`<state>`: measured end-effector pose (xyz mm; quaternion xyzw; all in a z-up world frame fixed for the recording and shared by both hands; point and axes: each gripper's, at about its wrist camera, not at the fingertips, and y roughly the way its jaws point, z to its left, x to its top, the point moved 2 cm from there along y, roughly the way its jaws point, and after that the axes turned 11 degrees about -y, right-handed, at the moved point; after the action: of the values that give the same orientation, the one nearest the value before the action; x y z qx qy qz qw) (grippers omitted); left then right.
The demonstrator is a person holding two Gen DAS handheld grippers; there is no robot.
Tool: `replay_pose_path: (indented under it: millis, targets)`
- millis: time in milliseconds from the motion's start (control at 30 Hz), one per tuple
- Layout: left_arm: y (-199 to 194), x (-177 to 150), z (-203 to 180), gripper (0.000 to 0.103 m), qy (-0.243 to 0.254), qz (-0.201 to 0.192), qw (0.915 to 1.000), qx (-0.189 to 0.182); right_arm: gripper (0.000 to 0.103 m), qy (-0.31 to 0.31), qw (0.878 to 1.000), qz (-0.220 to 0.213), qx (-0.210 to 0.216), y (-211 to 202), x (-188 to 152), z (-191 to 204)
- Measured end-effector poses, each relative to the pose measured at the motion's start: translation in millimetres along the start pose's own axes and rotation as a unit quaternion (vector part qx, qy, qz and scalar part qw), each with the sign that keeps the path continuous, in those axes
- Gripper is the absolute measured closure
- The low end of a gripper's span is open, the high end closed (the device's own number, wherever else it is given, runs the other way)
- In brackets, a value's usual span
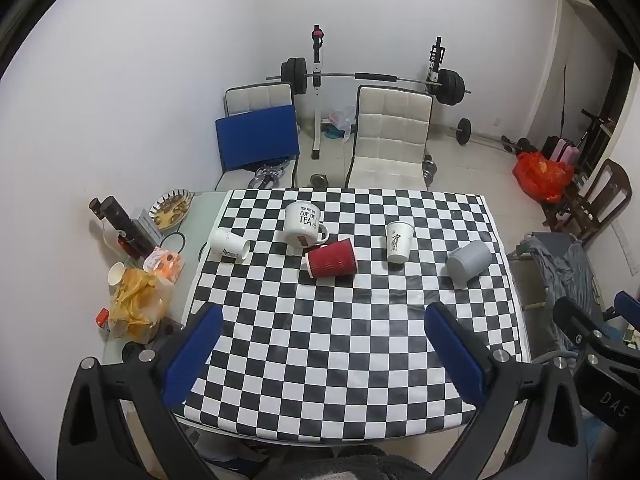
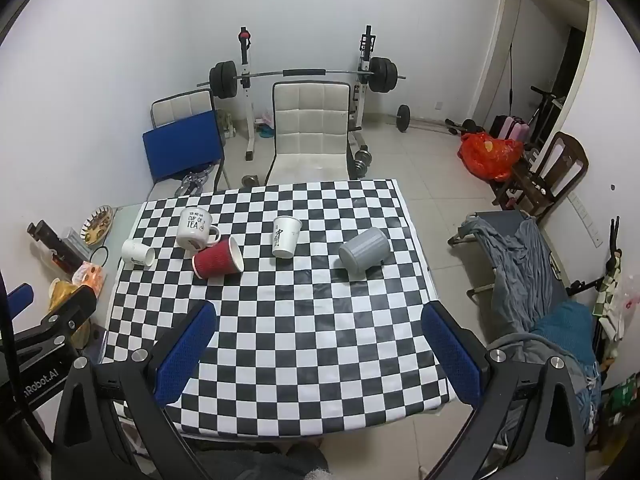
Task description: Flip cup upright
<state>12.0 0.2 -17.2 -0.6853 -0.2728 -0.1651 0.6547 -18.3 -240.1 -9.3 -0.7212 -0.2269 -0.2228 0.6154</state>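
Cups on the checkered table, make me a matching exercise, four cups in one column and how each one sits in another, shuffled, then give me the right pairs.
Column one:
1. red ribbed cup
2. grey cup
3. white mug with the tea lettering
4. white paper cup with a small drawing

Column two:
A. stands upright near the middle of the table
B. lies on its side farthest to the right
C. lies on its side, touching the mug
D. rests rim down, handle toward the right

Pairs: 1-C, 2-B, 3-D, 4-A
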Motion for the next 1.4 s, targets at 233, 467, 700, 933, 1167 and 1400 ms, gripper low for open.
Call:
replay_pose_path:
  millis: [233,467,700,933,1167,1400]
  targets:
    - [-1.1,-0.2,-0.1,0.000,0.001,-0.006,1.0000,-0.004,0.000,-0.001,1.000,-0.002,-0.001,-2.8,-0.3,-1.7]
    - [-3.0,1.7,0.6,0.000,0.001,-0.009,0.9999,-0.005,0.000,0.000,1.000,-0.003,-0.001,-4.6,0.6,-1.6]
    - [-9.8,6.5,-4.4,0.000,0.001,-0.010,0.9999,-0.005,0.000,0.000,1.000,-0.003,-0.001,-5.0,1.5,-0.6]
    - [-13.1,7.1,-4.5,0.000,0.001,-0.011,0.9999,-0.006,0.000,0.000,1.000,-0.003,0.000,-4.5,2.8,0.4]
    - [-15.2,5.4,-5.9,0.000,0.003,-0.012,0.9999,-0.005,0.000,0.000,1.000,-0.003,-0.001,-4.3,3.7,1.3]
    - [-15.8,5.0,-6.4,0.000,0.003,-0.013,0.9999,-0.005,0.000,0.000,1.000,-0.002,-0.001,-4.4,4.7,2.6]
